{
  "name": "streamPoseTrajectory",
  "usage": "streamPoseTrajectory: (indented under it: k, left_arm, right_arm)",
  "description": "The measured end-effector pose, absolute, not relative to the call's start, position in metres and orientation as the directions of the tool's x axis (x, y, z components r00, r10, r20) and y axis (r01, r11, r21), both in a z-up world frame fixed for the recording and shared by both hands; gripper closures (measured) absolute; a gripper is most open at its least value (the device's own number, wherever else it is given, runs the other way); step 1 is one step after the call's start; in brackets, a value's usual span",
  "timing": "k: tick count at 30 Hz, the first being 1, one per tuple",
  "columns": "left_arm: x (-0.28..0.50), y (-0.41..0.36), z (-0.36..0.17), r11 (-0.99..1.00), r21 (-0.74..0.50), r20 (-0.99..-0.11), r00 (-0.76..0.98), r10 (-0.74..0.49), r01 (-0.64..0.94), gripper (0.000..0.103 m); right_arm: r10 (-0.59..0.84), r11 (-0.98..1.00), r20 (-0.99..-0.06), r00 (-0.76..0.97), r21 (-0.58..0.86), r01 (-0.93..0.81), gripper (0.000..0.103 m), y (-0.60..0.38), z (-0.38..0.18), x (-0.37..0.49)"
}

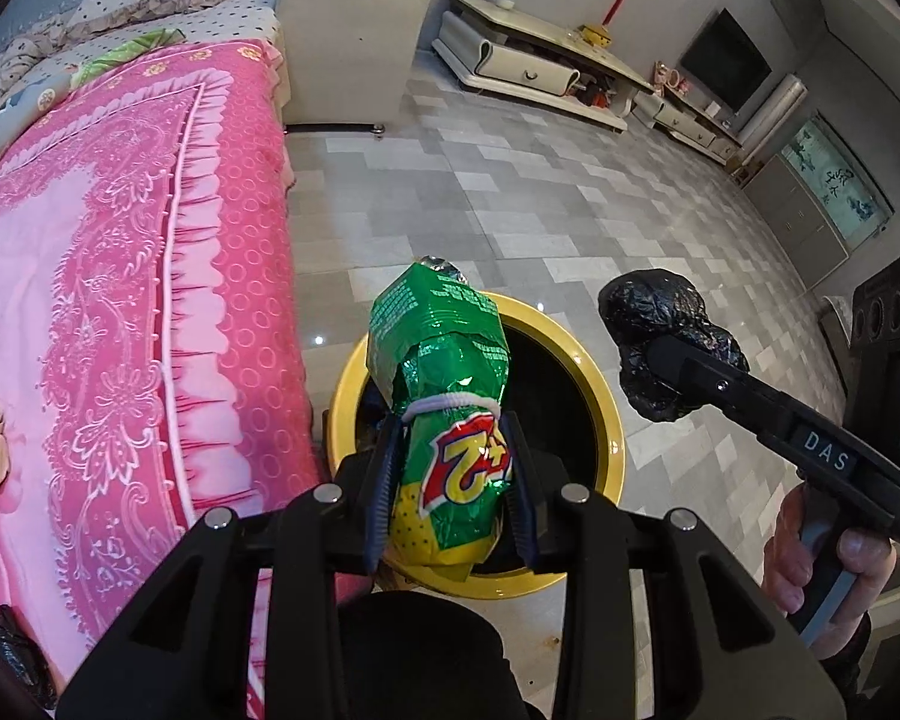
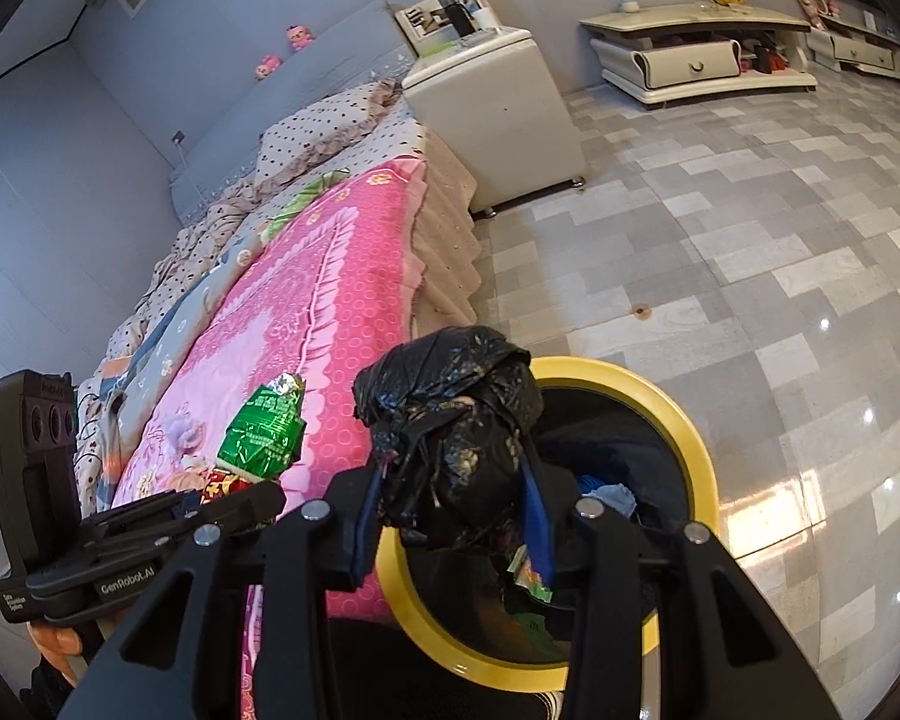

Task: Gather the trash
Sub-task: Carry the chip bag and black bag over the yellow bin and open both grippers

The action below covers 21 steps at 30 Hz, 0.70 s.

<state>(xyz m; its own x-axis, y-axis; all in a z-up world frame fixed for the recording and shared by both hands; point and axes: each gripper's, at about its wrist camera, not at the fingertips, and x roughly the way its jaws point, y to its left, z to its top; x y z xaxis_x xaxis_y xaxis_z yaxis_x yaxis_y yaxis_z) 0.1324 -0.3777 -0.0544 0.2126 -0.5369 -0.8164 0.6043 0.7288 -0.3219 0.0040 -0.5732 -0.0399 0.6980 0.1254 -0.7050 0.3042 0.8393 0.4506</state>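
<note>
I count two tools, left [image 1: 450, 480] and right [image 2: 450, 498], one green snack bag [image 1: 444, 396], one black bag bundle [image 2: 450, 432], one yellow-rimmed bin [image 2: 684, 420], one bed [image 1: 120, 276].

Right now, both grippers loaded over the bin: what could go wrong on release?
1. The left gripper holds the green snack bag low down, and its top leans past the yellow bin rim. It might tip out onto the floor.
2. The right gripper's black bag wad hangs over the rim's near edge by the pink bedspread, so it could land outside.
3. Crinkled plastic may snag on the jaws.
</note>
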Motion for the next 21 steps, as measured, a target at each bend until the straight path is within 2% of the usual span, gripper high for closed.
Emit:
streamPoseTrajectory:
  k: [10,13,21]
  left_arm:
    - [0.129,-0.394,-0.074,0.715,-0.34,-0.828,0.166,-0.535,0.61,0.071]
    - [0.13,-0.392,-0.073,0.714,-0.344,-0.823,0.171,-0.542,0.609,0.063]
    - [0.134,-0.381,-0.064,0.716,-0.362,-0.807,0.185,-0.562,0.597,0.045]
  right_arm:
    - [0.125,0.813,-0.711,0.692,0.473,0.339,0.065,-0.592,-0.057,-0.002]
    - [0.117,0.806,-0.713,0.692,0.475,0.354,0.064,-0.594,-0.057,-0.003]
    - [0.109,0.794,-0.717,0.688,0.479,0.373,0.049,-0.597,-0.054,-0.006]
